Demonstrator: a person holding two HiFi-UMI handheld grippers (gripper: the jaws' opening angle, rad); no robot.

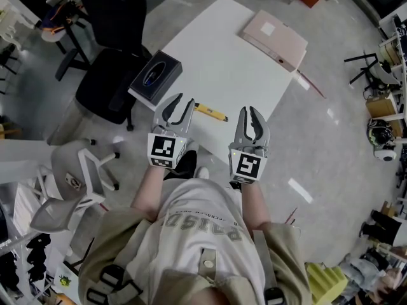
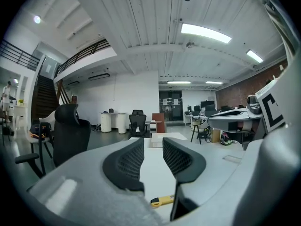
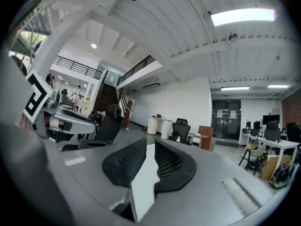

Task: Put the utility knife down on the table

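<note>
The yellow utility knife (image 1: 210, 112) lies flat on the white table (image 1: 222, 62) near its front edge, with nothing touching it. My left gripper (image 1: 184, 100) hovers just left of the knife, its jaws apart and empty. In the left gripper view the knife (image 2: 162, 201) shows low down, under the left gripper (image 2: 153, 142). My right gripper (image 1: 250, 111) hangs to the right of the knife, past the table's front corner. In the right gripper view the right gripper (image 3: 150, 142) has only a narrow gap between its jaws and holds nothing.
A dark box (image 1: 156, 76) sits on the table's left edge and a pink binder (image 1: 275, 38) lies at its far end. A black office chair (image 1: 108, 75) stands left of the table, a white chair (image 1: 70, 176) nearer me. Grey floor lies to the right.
</note>
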